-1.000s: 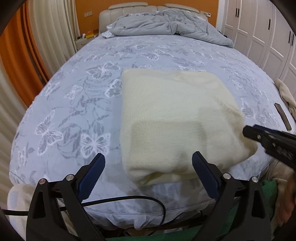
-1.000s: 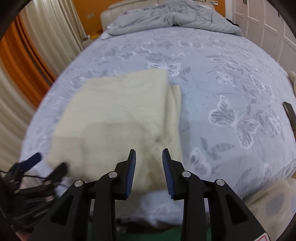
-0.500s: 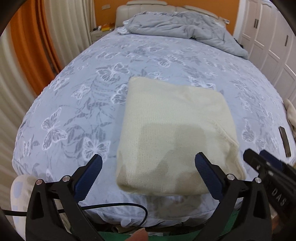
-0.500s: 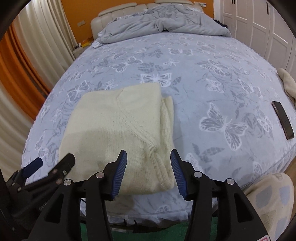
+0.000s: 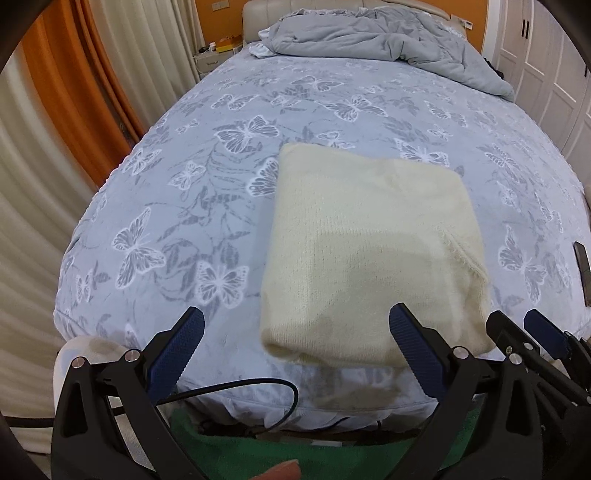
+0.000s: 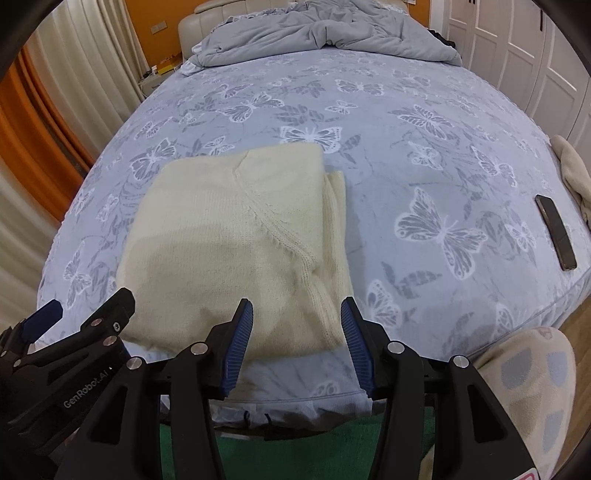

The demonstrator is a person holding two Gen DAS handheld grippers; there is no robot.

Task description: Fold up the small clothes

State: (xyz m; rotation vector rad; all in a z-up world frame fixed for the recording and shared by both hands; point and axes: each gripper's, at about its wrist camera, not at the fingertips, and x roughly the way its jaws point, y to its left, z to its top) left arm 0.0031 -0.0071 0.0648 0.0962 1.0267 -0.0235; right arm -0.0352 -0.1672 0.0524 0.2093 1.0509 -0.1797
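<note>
A cream knitted garment lies folded into a thick rectangle near the front edge of the bed; it also shows in the right wrist view. My left gripper is wide open and empty, held just off the bed's front edge below the garment. My right gripper is open and empty, in front of the garment's right front corner. Each gripper shows in the other's view: the right one at the lower right, the left one at the lower left.
The bed has a blue butterfly-print cover. A grey duvet is bunched at the headboard. A dark phone lies near the right edge, beside a cream cloth. Curtains hang at left, white wardrobes at right.
Both grippers have pulled back from the folded garment toward the bed's front edge. The right gripper has opened wider. The garment lies still.
</note>
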